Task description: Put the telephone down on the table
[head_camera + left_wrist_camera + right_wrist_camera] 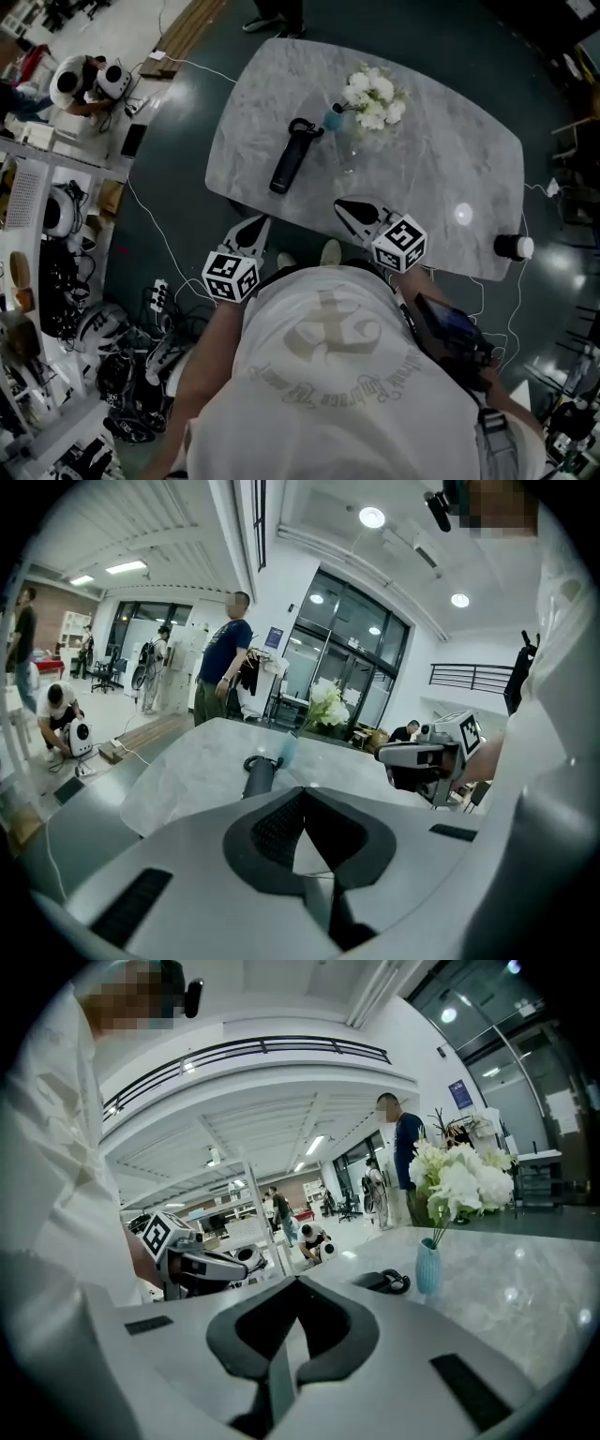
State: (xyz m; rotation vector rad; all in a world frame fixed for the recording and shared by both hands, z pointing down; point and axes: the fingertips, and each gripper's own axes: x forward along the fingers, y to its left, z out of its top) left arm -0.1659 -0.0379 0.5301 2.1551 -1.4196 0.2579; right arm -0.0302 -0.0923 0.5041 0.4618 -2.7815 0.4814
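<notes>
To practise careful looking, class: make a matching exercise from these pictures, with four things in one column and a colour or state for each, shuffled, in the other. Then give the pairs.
Things:
1. telephone
2. vase
3. flowers
4. left gripper

Colour or state:
A. white
B. jaws shut, nothing held
C. black, lying flat
D. blue, upright

Pairs: 1-C, 2-D, 3-A, 4-B

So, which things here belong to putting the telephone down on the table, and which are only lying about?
For the job: telephone, already lying on the table; left tongs and right tongs, both shut and empty.
Lying about: blue vase; white flowers; round black-and-white thing at the table's edge.
</notes>
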